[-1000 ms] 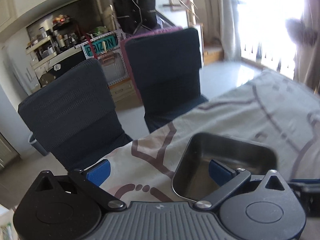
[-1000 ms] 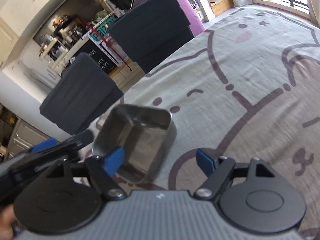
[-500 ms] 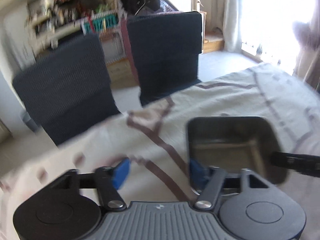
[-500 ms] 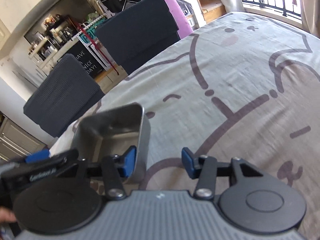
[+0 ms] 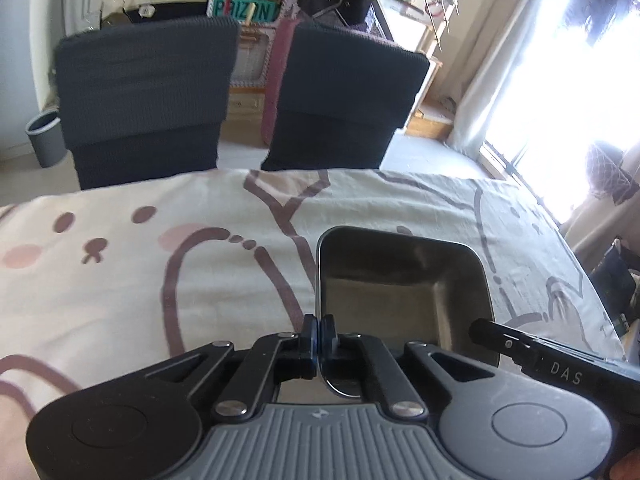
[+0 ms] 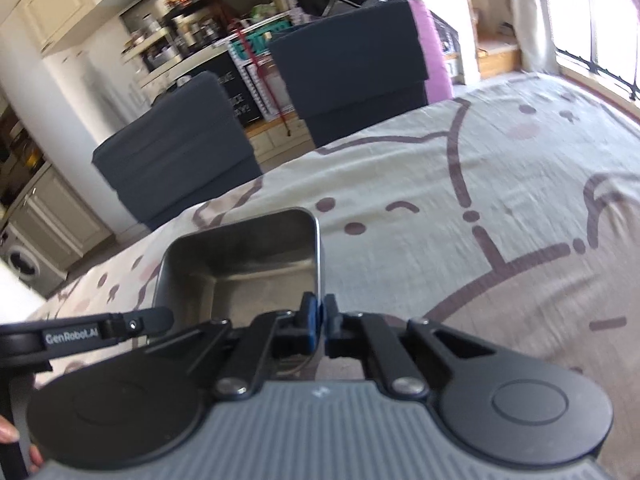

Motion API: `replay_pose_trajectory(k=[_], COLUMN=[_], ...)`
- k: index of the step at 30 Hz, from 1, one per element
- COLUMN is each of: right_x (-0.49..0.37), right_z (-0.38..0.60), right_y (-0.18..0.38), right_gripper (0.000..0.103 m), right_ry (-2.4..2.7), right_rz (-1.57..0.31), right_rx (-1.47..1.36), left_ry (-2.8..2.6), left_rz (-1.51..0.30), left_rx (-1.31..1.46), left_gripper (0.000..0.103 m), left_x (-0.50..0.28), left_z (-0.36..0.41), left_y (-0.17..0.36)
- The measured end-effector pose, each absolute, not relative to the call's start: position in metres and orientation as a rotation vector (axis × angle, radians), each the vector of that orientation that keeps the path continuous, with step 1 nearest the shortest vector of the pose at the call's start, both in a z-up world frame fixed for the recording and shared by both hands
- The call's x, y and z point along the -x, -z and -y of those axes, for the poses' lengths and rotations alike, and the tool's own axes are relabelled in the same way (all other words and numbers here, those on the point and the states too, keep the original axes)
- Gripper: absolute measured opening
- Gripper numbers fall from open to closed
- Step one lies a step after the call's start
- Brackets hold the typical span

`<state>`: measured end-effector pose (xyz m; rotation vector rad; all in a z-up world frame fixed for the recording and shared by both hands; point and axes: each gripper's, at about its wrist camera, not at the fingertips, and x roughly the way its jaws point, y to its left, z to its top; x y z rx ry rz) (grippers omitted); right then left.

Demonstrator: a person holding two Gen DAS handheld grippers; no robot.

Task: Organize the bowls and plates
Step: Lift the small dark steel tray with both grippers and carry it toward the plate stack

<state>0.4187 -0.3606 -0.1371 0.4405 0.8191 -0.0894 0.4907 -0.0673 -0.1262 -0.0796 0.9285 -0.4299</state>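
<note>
Left wrist view: the square steel bowl (image 5: 404, 292) sits on the cartoon-print tablecloth (image 5: 160, 280), and the left gripper (image 5: 319, 338) has just pinched its blue pads onto the bowl's left wall near the near corner; a second ago those jaws stood wide with the wall merely between them. In the right wrist view the right gripper (image 6: 319, 322) has made the same change, closed tight on the bowl's right wall (image 6: 318, 264) where before it was spread open. So the steel bowl (image 6: 244, 264) is now held from both sides, which I judge to mean the grasp is finished and a two-handed lift or carry comes next.

The bowl is empty: only bare, dull metal shows on its floor and inner walls in both views. No plate or other dish is visible near it.

Beyond the bowl, past the far edge of the cloth, stand two dark chair backs (image 5: 152, 92); further behind them, cluttered kitchen shelves (image 6: 188, 36). To the bowl's right, a bright window (image 5: 560, 80).
</note>
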Motion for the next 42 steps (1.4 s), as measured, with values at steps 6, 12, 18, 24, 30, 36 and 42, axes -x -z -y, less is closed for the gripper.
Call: replay_pose_trajectory(k=[6, 12, 18, 24, 30, 36, 42], right_x=[-0.395, -0.355, -0.310, -0.261, -0.225, -0.203, -0.200], right_z=[0.351, 0.353, 0.362, 0.376, 0.395, 0.408, 0.426], right_y=[0.107, 0.073, 0.043, 0.025, 0.019, 0.026, 0.031], right_gripper=[0.004, 0.005, 0.005, 0.006, 0.006, 0.007, 0.006], right_ry=[0.004, -0.071, -0.134, -0.155, -0.141, -0.096, -0.021], right_rz=[-0.792, -0.749, -0.700, -0.663, -0.636, -0.655, -0.677], right_rx=[-0.370, -0.365, -0.383, -0.367, -0.369, -0.364, -0.371], left_ry=[0.383, 0.356, 0.364, 0.393, 0.429, 0.459, 0.512], left_rz=[-0.893, -0.841, -0.782, -0.745, -0.751, -0.792, -0.869], left_rx=[0.112, 0.106, 0.101, 0.116, 0.165, 0.204, 0.229], left_gripper=[0.002, 0.002, 0.003, 0.003, 0.003, 0.003, 0.005], left_x=[-0.454, -0.403, -0.348, -0.301, -0.272, -0.260, -0.261], left_z=[0.053, 0.047, 0.047, 0.056, 0.067, 0.084, 0.109], left_y=[0.094, 0.056, 0.023, 0.010, 0.019, 0.033, 0.050])
